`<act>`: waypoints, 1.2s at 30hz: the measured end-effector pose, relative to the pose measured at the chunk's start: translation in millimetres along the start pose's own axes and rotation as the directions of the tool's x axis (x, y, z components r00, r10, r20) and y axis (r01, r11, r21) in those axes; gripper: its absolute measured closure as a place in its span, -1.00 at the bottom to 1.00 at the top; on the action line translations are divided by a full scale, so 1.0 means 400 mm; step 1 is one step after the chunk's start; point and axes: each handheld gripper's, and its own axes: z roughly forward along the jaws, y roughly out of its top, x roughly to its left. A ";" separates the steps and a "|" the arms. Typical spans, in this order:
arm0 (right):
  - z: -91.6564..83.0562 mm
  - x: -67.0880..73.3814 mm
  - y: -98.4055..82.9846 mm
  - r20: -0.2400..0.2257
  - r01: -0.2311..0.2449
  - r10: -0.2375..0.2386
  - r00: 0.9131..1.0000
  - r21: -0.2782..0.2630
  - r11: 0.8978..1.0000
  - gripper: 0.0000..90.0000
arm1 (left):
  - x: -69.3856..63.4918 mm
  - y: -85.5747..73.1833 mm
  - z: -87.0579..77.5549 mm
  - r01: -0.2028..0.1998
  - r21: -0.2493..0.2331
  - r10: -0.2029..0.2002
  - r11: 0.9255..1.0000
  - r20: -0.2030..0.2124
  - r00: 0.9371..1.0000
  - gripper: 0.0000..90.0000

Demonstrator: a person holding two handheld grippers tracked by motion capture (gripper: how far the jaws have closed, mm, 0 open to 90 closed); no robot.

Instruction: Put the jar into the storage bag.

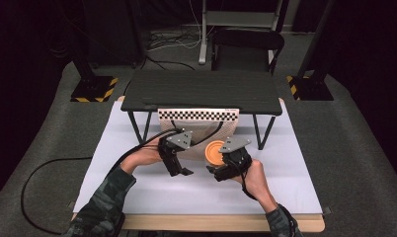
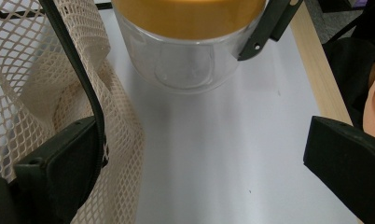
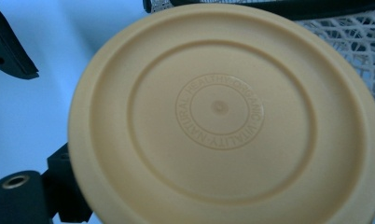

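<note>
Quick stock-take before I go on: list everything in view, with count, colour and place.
jar: one, clear with orange lid, on the sheet between the grippers, right gripper's jaws around it
mesh bag: one, cream, with a checkered strip, under the rack's front edge, beside the jar
sheet: one, white, covering the table
table: one, pale wood edge along the near side
rack: one, black, on legs at the sheet's far end
chair: one, black, behind the rack
left gripper: one, black, jaws open, at the bag
right gripper: one, black, at the jar
hands: two, camouflage sleeves
</note>
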 end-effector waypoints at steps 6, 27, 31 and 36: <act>-0.010 -0.010 0.012 0.008 0.001 -0.001 1.000 -0.013 1.000 -0.79 | -0.001 0.001 0.000 0.000 -0.001 0.000 1.000 0.000 1.000 -1.00; -0.019 -0.027 0.064 0.009 0.005 -0.005 1.000 -0.042 0.999 -0.79 | 0.000 0.000 0.000 0.000 0.000 0.000 1.000 0.002 1.000 -1.00; -0.022 -0.031 0.074 0.010 0.004 -0.004 1.000 -0.049 0.999 -0.79 | -0.001 0.000 0.000 0.002 0.001 -0.002 1.000 -0.001 1.000 -1.00; -0.025 -0.031 0.091 0.009 0.013 -0.013 1.000 -0.055 0.998 -0.79 | 0.000 0.000 0.000 0.001 0.002 -0.001 1.000 0.001 1.000 -1.00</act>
